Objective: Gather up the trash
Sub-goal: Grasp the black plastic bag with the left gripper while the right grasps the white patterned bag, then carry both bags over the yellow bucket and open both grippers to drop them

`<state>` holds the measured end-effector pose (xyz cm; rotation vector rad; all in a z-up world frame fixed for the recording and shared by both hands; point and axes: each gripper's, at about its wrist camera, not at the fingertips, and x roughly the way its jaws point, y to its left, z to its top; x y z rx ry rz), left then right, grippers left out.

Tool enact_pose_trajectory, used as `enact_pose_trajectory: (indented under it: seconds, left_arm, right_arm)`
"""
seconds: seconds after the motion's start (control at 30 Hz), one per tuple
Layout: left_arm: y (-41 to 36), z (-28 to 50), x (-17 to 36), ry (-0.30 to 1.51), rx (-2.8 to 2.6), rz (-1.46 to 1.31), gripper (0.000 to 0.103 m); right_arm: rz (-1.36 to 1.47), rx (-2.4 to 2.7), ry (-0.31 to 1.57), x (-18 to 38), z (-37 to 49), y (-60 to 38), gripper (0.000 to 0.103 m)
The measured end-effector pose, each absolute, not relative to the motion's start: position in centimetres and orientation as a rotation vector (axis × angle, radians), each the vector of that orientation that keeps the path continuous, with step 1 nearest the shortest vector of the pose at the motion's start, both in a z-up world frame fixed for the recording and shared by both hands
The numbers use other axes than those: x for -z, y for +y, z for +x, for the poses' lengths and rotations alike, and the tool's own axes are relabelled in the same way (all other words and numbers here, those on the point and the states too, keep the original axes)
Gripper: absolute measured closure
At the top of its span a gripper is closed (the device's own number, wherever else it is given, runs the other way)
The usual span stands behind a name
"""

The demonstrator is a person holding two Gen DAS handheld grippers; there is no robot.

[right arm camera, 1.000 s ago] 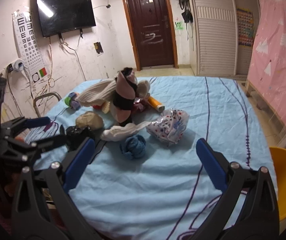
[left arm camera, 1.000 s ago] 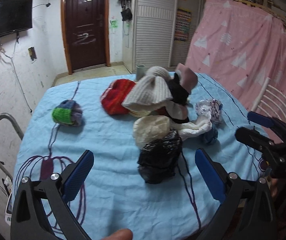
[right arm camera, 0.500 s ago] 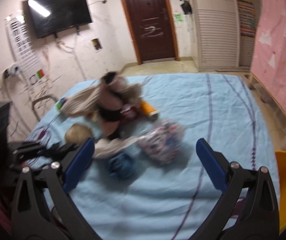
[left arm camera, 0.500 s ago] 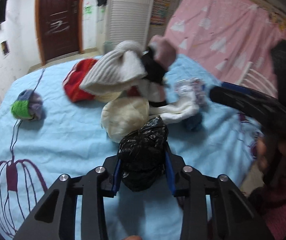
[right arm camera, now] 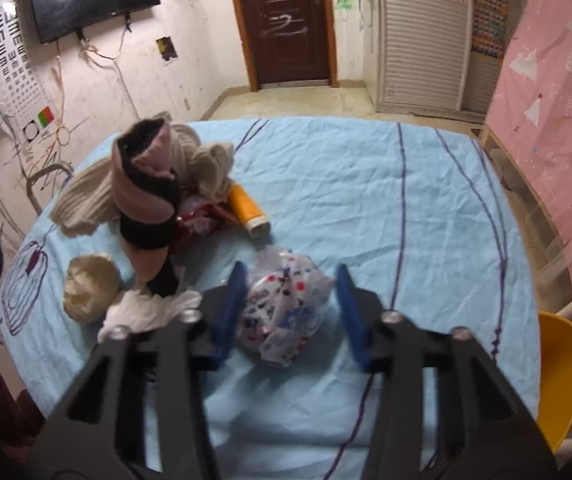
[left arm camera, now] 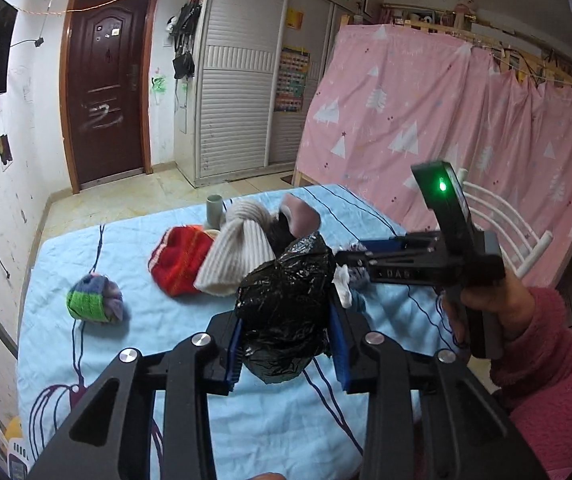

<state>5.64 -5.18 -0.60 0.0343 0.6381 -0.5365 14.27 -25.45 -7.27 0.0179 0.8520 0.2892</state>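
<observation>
My left gripper is shut on a crumpled black plastic bag, held a little above the light blue bed sheet. In the right wrist view my right gripper straddles a white plastic bag with red and blue print that lies on the sheet. Its jaws are closing: the left pad touches the bag and a thin gap shows at the right pad. In the left wrist view, the right gripper is seen from the side beyond the black bag, held by a hand in a pink sleeve.
A heap of knit hats lies left of the printed bag, with an orange bottle and a cream ball. A green-blue hat and a red hat lie apart. A yellow chair stands at the bed's right edge.
My left gripper closed on the black bag and lifted it off the sheet. My right gripper moved forward over the printed bag and its jaws narrowed around it.
</observation>
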Motion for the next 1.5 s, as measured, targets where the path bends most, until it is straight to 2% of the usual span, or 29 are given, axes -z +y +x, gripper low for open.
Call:
enact_pose_trajectory:
  seconds: [0.07, 0.2, 0.53, 0.77, 1.0, 1.07, 1.13, 1.17, 1.23, 1.33, 1.4, 1.5]
  left_arm:
    - [-5.0, 6.1, 0.3, 0.646, 0.532, 0.032, 0.076]
    - [-5.3, 6.6, -0.1, 0.654, 0.518, 0.039, 0.076]
    - [-10.8, 7.1, -3.0, 0.619, 0.569, 0.069, 0.076]
    - [-20.3, 7.2, -3.3, 0.672, 0.664, 0.123, 0.076]
    - [-31.3, 7.8, -1.9, 0.773, 0.791, 0.17, 0.076]
    - [-34.1, 8.5, -1.3, 0.816, 0.817, 0.164, 0.076]
    - [-36.2, 9.2, -0.8, 0.85, 0.828, 0.153, 0.076]
    - [-37.4, 9.6, -0.3, 0.873, 0.835, 0.144, 0.076]
    - [-39.0, 10.1, 0.2, 0.901, 0.845, 0.137, 0.076]
    - [-41.4, 10.9, 1.5, 0.951, 0.856, 0.116, 0.074]
    - [-42.7, 11.1, 2.1, 0.972, 0.863, 0.111, 0.067]
    - [-43.5, 11.2, 2.6, 0.984, 0.869, 0.11, 0.049]
  right_arm:
    - [0.036, -0.298, 0.844, 7.3, 14.4, -25.7, 0.075]
    - [0.107, -0.282, 0.79, 6.3, 14.3, -27.3, 0.08]
    - [0.184, -0.229, 0.675, 3.2, 10.8, -33.0, 0.08]
    - [0.201, -0.034, 0.603, 2.4, 6.2, -41.3, 0.079]
    - [0.264, 0.136, 0.641, 5.5, 3.9, -49.1, 0.079]
    - [0.296, 0.145, 0.654, 6.4, 3.6, -50.5, 0.077]
    - [0.323, 0.157, 0.66, 7.3, 3.6, -51.9, 0.068]
    - [0.333, 0.166, 0.661, 7.7, 3.6, -52.6, 0.066]
    - [0.348, 0.176, 0.665, 8.1, 3.6, -53.3, 0.052]
    - [0.382, 0.2, 0.654, 8.6, 2.9, -55.1, 0.046]
    - [0.402, 0.229, 0.642, 8.7, 2.3, -56.2, 0.046]
    - [0.426, 0.253, 0.619, 8.3, 1.6, -57.0, 0.042]
